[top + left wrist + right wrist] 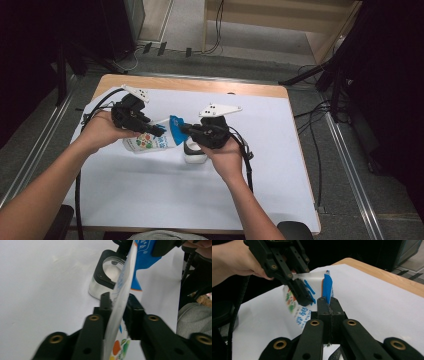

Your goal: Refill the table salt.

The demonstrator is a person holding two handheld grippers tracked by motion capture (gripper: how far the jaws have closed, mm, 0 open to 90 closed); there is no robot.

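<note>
A flat white pouch point(149, 143) with a blue top and colourful print hangs between my two grippers above the table. My left gripper point(159, 131) pinches its upper edge; in the left gripper view the pouch point(125, 282) runs edge-on between the jaws of that gripper point(117, 302). My right gripper point(182, 129) is shut on the pouch's blue corner point(327, 286), which sticks up from its closed jaws point(329, 301). The left gripper point(300, 293) shows opposite it, against the printed pouch point(299, 315). A small clear container point(195, 152) with a black rim point(110, 272) stands under the pouch.
A white sheet point(280, 150) covers the wooden table, whose bare far edge point(200, 85) shows. Black cables point(247, 165) trail from both grippers across the sheet. Dark stands and floor cables point(320, 115) surround the table.
</note>
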